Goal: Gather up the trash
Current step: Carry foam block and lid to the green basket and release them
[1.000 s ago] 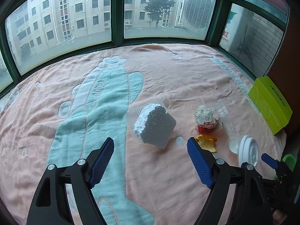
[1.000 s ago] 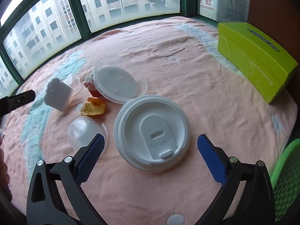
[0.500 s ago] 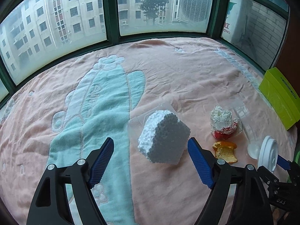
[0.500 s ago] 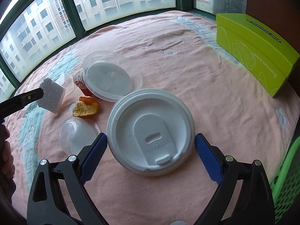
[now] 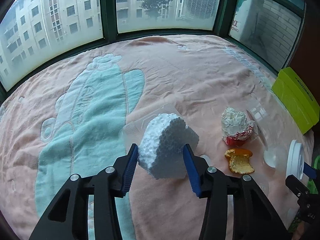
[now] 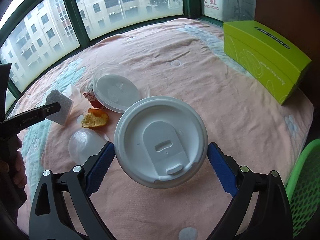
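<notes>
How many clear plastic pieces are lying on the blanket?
3. A round tub lies behind the white lid, a dome sits left of that lid, and a tray is behind the foam block. Others may be hidden.

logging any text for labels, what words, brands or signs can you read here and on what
"ANGHONG", partly cut off, under red Chinese characters: sign outside the window.
"www.de-kang.com.tw", roughly, small print: side of the green tissue box.
"GenRobot.AI", roughly, tiny: arm of the left claw.
Raised letters on the blanket's teal patch: not legible.
Red and white wrapper: print too small to read.
</notes>
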